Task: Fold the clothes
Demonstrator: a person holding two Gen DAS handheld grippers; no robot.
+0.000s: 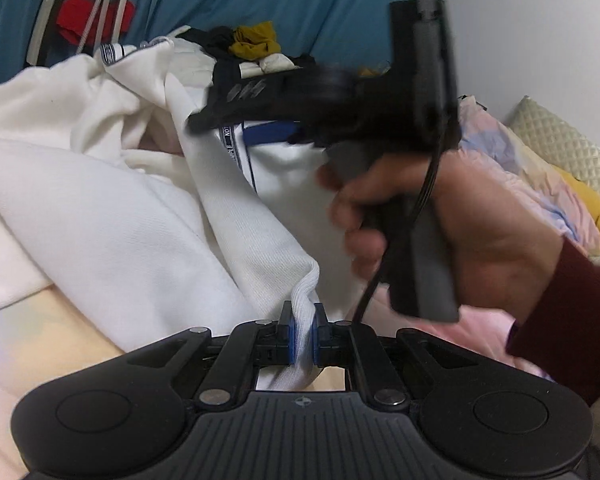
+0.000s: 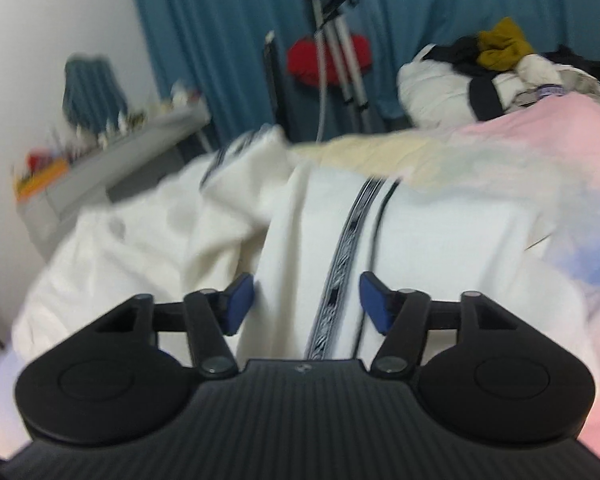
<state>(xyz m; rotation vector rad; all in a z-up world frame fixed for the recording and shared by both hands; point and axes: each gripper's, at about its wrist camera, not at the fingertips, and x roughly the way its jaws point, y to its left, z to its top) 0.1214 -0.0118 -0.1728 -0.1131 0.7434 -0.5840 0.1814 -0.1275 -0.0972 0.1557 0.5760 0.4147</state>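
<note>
A white sweatshirt (image 1: 148, 216) with a patterned blue-and-white stripe lies rumpled on the bed. My left gripper (image 1: 303, 334) is shut on its ribbed white cuff (image 1: 305, 300), pinched between the blue pads. In the left wrist view my right gripper's black body (image 1: 380, 100) hovers above the garment in the person's hand, its fingers blurred. In the right wrist view my right gripper (image 2: 306, 304) is open and empty just above the sweatshirt (image 2: 440, 248), its pads either side of the stripe (image 2: 342, 264).
A pile of other clothes (image 1: 252, 46) sits at the far end of the bed, also in the right wrist view (image 2: 496, 64). Pastel bedsheet (image 2: 540, 152) and a quilted pillow (image 1: 560, 148) lie right. A tripod (image 2: 340, 52), blue curtain and a cluttered grey shelf (image 2: 112, 152) stand behind.
</note>
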